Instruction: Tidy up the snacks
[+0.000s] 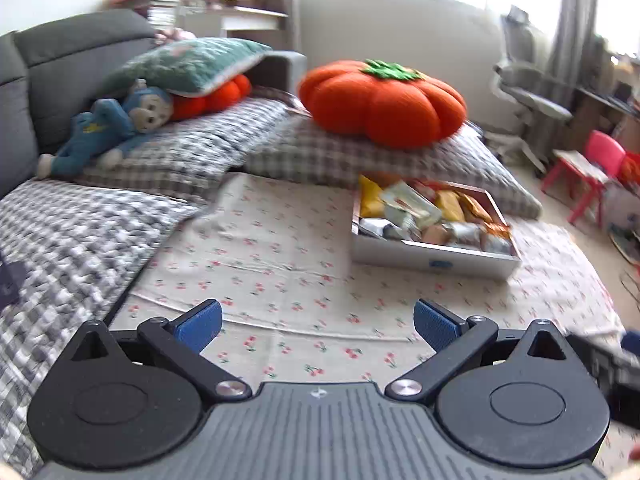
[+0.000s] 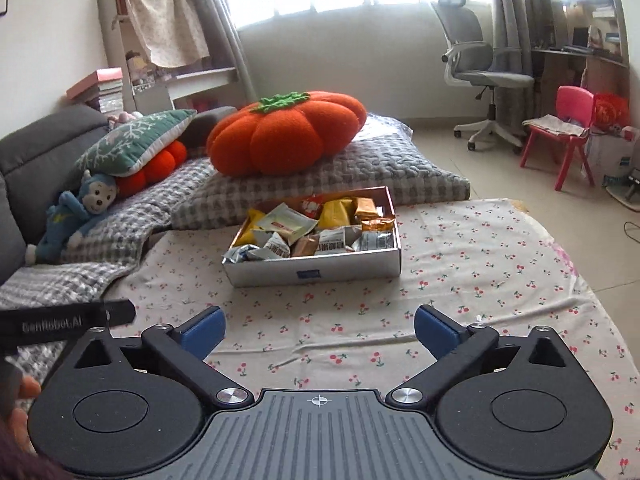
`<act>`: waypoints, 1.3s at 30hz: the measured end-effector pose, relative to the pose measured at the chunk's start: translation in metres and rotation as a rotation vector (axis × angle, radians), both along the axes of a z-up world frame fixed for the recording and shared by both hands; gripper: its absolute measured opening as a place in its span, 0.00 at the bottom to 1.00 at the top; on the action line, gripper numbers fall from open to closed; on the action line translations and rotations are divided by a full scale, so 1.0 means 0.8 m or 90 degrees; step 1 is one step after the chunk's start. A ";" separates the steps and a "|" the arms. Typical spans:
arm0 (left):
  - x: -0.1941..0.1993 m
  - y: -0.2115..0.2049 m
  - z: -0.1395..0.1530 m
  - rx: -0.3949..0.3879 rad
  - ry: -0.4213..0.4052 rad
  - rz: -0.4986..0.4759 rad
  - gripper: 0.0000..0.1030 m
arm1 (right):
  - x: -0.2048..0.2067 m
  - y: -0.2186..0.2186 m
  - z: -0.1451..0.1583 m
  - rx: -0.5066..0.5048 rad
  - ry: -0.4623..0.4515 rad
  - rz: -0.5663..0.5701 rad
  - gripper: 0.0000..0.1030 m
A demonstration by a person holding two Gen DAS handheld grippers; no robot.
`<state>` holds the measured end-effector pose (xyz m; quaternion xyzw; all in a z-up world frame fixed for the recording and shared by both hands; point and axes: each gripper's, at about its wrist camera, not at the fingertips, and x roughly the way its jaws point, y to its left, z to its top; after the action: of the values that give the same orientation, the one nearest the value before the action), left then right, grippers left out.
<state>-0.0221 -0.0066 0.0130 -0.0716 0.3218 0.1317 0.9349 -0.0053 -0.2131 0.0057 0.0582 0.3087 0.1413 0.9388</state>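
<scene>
Crinkly foil snacks (image 2: 316,228) are heaping in the box (image 2: 316,272) on the cloth (image 2: 460,288), and I'm holding both the left gripper (image 1: 318,322) and right gripper (image 2: 319,326) wide open, empty, risking slips.

White lettering "GenRobot.AI" stands on a black bar (image 2: 66,322) at the left edge of the right wrist view. The box (image 2: 320,270) of snacks carries a small blue label (image 2: 308,275) on its front wall, too small to read. Print on the snack wrappers (image 2: 332,246) cannot be read either.
</scene>
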 end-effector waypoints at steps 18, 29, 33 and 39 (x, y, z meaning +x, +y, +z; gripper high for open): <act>0.004 0.005 -0.022 -0.055 0.044 -0.016 0.99 | 0.019 -0.006 -0.026 0.009 0.074 -0.046 1.00; 0.009 0.003 -0.026 -0.057 0.065 -0.036 0.99 | 0.028 0.004 -0.039 -0.018 0.111 -0.033 1.00; 0.012 0.000 -0.027 -0.057 0.073 -0.051 0.99 | 0.029 0.006 -0.039 -0.025 0.112 -0.031 1.00; 0.017 0.002 -0.034 -0.083 0.092 -0.069 0.99 | 0.031 0.007 -0.041 -0.034 0.118 -0.032 1.00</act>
<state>-0.0086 -0.0049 -0.0141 -0.1051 0.3993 0.0642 0.9085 0.0196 -0.2076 -0.0271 0.0537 0.3967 0.1031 0.9106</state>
